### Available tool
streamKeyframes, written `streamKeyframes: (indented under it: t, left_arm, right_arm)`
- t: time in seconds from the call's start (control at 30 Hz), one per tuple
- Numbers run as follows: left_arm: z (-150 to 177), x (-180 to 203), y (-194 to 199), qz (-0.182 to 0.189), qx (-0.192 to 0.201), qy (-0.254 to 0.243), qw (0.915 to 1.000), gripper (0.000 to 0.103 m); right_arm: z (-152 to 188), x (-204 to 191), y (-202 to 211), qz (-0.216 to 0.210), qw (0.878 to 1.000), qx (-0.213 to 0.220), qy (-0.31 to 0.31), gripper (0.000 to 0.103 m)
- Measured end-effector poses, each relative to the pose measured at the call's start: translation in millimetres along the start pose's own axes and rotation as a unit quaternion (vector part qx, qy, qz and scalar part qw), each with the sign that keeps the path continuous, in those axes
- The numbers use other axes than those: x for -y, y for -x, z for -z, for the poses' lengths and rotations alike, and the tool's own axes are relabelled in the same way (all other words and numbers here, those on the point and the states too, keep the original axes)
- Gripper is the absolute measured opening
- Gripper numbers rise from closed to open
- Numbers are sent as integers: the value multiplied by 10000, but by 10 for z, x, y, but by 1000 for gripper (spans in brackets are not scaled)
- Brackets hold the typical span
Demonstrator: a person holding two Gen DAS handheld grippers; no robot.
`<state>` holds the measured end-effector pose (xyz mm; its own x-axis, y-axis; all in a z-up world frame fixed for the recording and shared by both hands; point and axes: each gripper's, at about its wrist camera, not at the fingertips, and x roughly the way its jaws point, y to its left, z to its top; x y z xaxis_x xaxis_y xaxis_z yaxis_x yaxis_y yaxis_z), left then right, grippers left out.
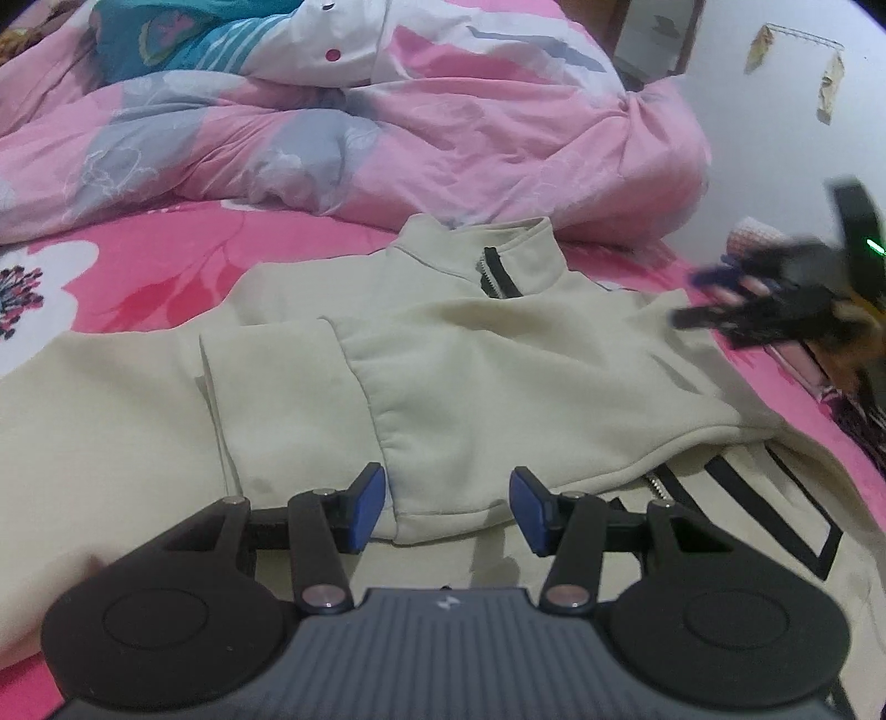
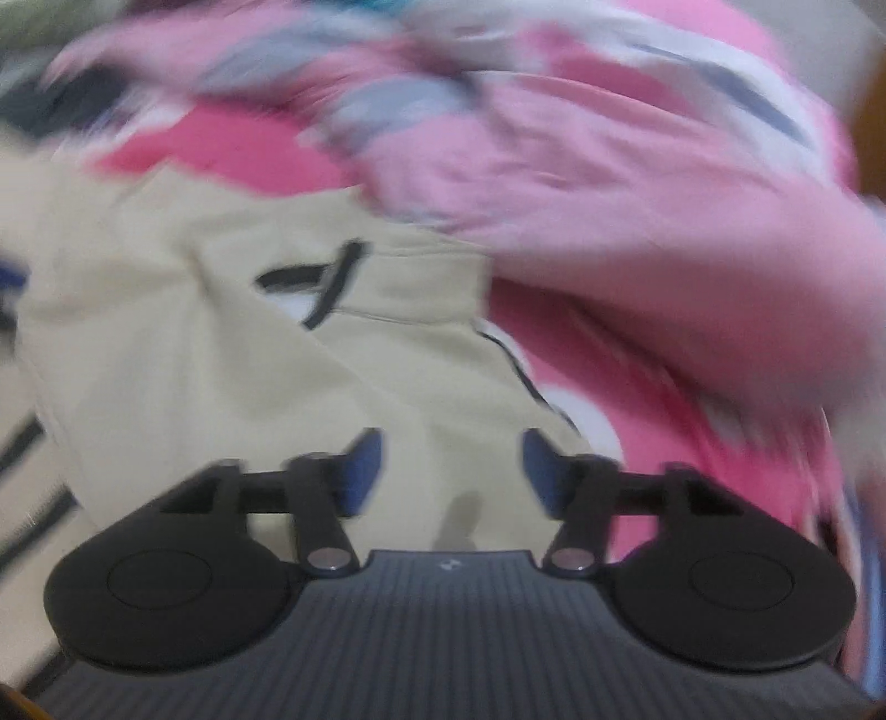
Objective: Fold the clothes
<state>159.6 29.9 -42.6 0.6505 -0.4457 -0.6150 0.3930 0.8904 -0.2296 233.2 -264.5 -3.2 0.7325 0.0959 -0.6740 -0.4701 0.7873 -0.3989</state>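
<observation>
A cream zip-up jacket point(image 1: 498, 360) with black stripes lies flat on the bed, collar point(image 1: 476, 243) toward the far side. One sleeve point(image 1: 288, 399) is folded across its chest. My left gripper point(image 1: 447, 509) hovers over the sleeve's cuff end, open, its blue pads point(image 1: 368, 504) clear of the cloth. In the same view my right gripper point(image 1: 714, 299) is a blur at the jacket's right shoulder. The right wrist view is smeared by motion: the right gripper point(image 2: 451, 471) stands open above the jacket point(image 2: 221, 332) with nothing between its fingers.
A crumpled pink and grey quilt point(image 1: 387, 138) is heaped behind the jacket, with a teal and white garment point(image 1: 183, 39) on top. The bed sheet point(image 1: 138, 260) is bright pink with flowers. A white wall point(image 1: 775, 138) rises at the right.
</observation>
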Motion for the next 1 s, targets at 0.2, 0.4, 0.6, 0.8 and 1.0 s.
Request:
streamKeyframes:
  t: [0.2,0.4,0.6,0.8,1.0]
  left_arm:
    - [50,22,21,1,55,-271,9996,53]
    - [50,-10,19,112,51,-217,9997,56]
    - [42,14,56,82,18,-197,9998,56]
    - [58,54,45,-16,-11,-394,9992,56]
    - [57,33,44,8,-12,-386,9993,56]
  right_arm:
    - [-400,-25,-583,-792,9879,-780,1084,62]
    - [-392,-63,-783,-956,9832,-1328,813,21]
    - [-318,-161,-482,-306,9899,-958,1000,0]
    - [-300,114,-463,379,9902,-861,1036,0]
    - [-106,218,-661,570,9918,-963,613,0]
